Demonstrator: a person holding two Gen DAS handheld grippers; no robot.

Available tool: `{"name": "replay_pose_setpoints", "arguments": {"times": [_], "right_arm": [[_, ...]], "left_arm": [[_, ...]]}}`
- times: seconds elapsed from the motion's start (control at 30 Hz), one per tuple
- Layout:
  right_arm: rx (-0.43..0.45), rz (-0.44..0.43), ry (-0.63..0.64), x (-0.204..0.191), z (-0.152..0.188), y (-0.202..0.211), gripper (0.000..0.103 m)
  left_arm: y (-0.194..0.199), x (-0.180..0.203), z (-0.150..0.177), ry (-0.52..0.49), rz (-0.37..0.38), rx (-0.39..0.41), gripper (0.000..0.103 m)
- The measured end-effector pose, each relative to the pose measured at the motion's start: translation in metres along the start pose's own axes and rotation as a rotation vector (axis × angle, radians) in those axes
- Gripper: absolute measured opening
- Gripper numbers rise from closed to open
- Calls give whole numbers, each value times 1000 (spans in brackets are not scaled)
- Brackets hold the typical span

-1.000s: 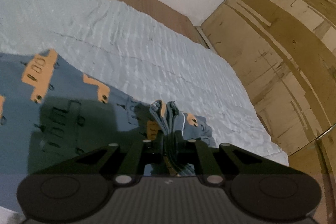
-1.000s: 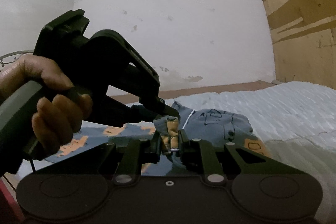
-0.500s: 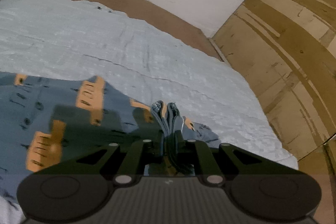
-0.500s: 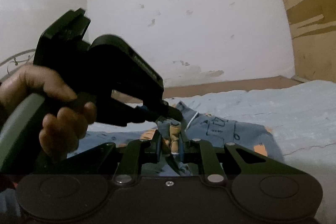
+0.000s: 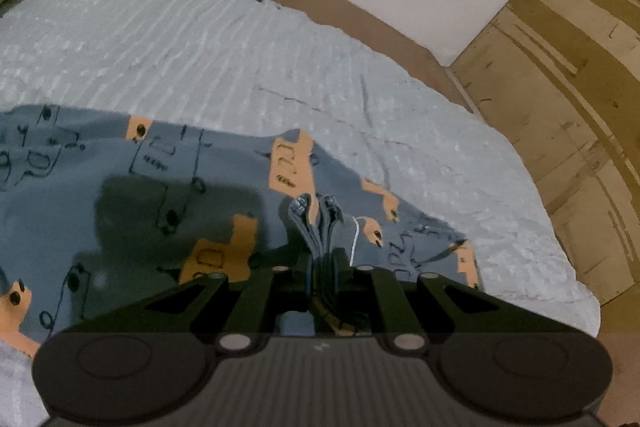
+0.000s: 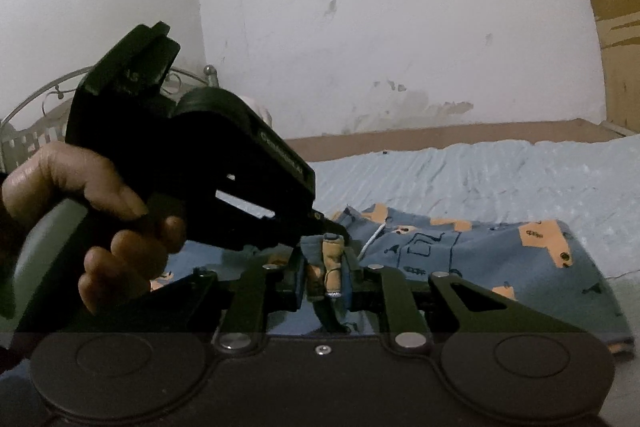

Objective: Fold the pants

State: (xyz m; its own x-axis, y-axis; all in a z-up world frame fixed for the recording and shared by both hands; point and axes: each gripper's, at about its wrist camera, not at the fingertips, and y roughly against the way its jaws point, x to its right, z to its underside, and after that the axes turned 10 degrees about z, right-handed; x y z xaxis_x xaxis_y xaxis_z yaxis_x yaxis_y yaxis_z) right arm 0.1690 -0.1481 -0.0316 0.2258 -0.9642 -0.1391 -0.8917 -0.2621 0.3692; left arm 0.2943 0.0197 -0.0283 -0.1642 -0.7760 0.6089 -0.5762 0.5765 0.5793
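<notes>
While both claws pinch bunched fabric, pants [image 5: 168,195] lie spread lower left on the bedsheet [image 5: 240,59]; left gripper [image 5: 316,223] clamped; right gripper [image 6: 326,263] clamped, centre frame.

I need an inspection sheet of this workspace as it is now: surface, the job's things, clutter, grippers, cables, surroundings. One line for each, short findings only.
Surface: light blue bedsheet, wrinkled, covers the bed.
Job's things: blue pants with orange print, spread on the sheet; one bunched edge is lifted.
Clutter: nothing seen.
Grippers: left gripper shut on a fold of the pants; right gripper shut on a fold close beside it; left hand holds the left tool.
Cables: nothing seen; only a white drawstring on the pants.
Surroundings: stained white wall, wooden panel, metal bed frame.
</notes>
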Motion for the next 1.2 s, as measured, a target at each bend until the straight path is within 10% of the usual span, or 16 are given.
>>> {"name": "replay_pose_setpoints", "arguments": {"times": [0.13, 0.23, 0.4, 0.63, 0.8, 1.2], "right_arm": [[-17, -3, 6, 0, 2, -9, 31], [-12, -2, 0, 7, 3, -8, 59], [46, 30, 6, 27, 3, 9, 102], [84, 281, -46, 80, 1, 11, 102], [35, 408, -143, 117, 13, 2, 102], [21, 430, -126, 125, 32, -4, 102]], "left_arm": [[-4, -6, 2, 1, 13, 4, 10], [-7, -9, 4, -8, 21, 3, 12], [-1, -14, 5, -31, -31, 21, 48], [-6, 9, -7, -208, -129, 82, 59], [-34, 27, -3, -314, -164, 40, 37], [-27, 45, 16, -444, -250, 114, 19]]}}
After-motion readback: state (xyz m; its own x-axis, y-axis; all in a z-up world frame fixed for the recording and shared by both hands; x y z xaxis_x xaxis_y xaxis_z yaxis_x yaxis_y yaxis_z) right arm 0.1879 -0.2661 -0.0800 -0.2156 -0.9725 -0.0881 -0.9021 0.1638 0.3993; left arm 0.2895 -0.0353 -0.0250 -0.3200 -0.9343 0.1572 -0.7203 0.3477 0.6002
